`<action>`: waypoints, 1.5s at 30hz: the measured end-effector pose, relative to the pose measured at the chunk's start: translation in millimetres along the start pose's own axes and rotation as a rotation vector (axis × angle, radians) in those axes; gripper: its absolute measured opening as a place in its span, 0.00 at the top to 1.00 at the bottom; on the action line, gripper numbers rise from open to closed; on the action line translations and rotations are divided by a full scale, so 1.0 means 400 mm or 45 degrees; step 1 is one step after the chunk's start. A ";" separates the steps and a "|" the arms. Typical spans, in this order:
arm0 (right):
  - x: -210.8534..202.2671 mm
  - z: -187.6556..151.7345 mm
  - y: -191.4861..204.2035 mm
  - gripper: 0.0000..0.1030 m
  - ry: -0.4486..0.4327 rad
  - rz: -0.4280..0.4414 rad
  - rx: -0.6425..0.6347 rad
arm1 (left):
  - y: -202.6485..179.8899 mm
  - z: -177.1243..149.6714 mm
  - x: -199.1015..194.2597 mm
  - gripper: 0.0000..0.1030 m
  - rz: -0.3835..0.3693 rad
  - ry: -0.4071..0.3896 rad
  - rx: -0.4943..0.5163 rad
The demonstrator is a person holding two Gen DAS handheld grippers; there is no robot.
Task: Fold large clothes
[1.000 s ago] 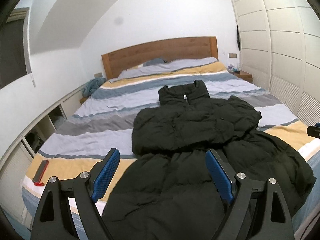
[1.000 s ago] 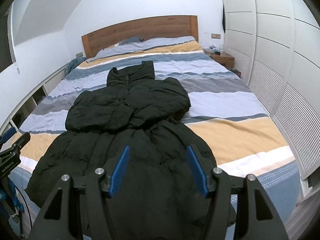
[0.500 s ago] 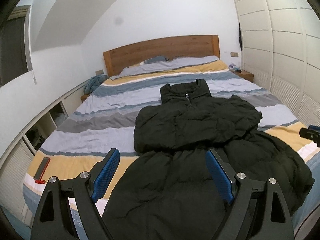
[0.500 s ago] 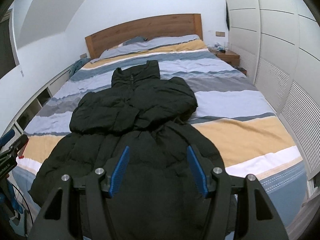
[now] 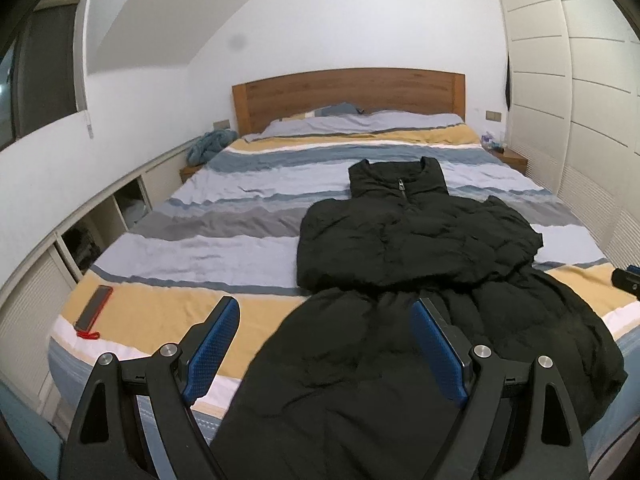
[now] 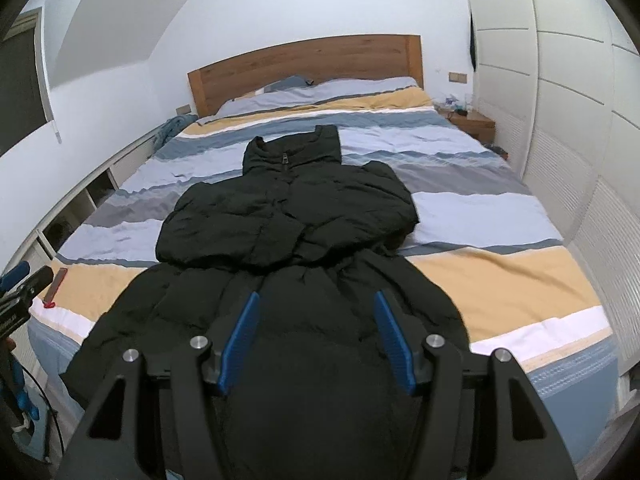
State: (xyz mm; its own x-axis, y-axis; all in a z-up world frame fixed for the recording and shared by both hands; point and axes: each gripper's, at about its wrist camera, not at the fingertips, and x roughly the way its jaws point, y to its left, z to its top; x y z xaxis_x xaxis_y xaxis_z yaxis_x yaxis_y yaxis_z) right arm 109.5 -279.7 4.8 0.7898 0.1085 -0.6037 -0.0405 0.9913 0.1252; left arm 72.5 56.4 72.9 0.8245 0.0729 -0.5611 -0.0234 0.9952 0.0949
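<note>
Left wrist view. My left gripper (image 5: 326,350) hangs above the foot of the bed (image 5: 224,236) with its blue-padded fingers (image 5: 212,346) spread wide and nothing between them. Beyond the fingers lies the black padded jacket (image 5: 416,276), front side up on the striped duvet, collar toward the wooden headboard (image 5: 348,94) and zip closed at the neck. Both sleeves are folded across the chest, forming a thick band over the upper body — the long lower part spreads toward me and its hem drapes over the foot edge of the mattress. A flat dark phone-like object (image 5: 94,306) with a red strap lies on the yellow stripe near the left foot corner, well apart from the jacket. A blue-grey cloth bundle (image 5: 210,146) sits beside the head of the bed on the left. At the right edge I see a small piece of my right gripper (image 5: 626,279).

Right wrist view. My right gripper (image 6: 316,340) is likewise released, fingers (image 6: 240,338) apart, poised over the lower middle of the jacket (image 6: 288,216) without touching it as far as I can tell. The jacket lies centred before me, sleeves crossed over the torso, skirt fanning out to the mattress edge. A nightstand (image 6: 472,122) stands at the right of the headboard (image 6: 304,64), next to the white wardrobe (image 6: 560,92). My left gripper (image 6: 20,288) shows at the left margin.
</note>
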 end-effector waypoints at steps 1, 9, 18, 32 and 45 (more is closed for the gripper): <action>-0.012 -0.005 -0.008 0.43 -0.004 -0.007 0.012 | -0.005 -0.003 -0.001 0.16 -0.006 0.000 0.006; -0.096 -0.006 -0.061 0.43 -0.060 -0.060 0.060 | -0.023 0.016 -0.017 0.12 -0.069 0.011 0.001; -0.122 0.031 -0.092 0.43 -0.107 -0.038 0.085 | -0.032 0.175 -0.058 0.03 -0.034 -0.061 0.014; -0.080 0.200 -0.132 0.43 -0.147 -0.050 0.036 | 0.056 0.461 0.048 0.01 0.025 -0.066 -0.044; 0.205 0.455 -0.141 0.43 -0.135 -0.012 -0.054 | 0.076 0.592 0.432 0.01 0.007 0.004 0.023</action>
State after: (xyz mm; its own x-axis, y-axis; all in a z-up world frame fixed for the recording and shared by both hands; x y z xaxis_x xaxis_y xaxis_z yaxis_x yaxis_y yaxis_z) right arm 287.8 -340.3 91.4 0.8504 0.0926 -0.5179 -0.0566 0.9948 0.0849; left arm 348.2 83.8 173.6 0.8226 0.0788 -0.5631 -0.0178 0.9934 0.1130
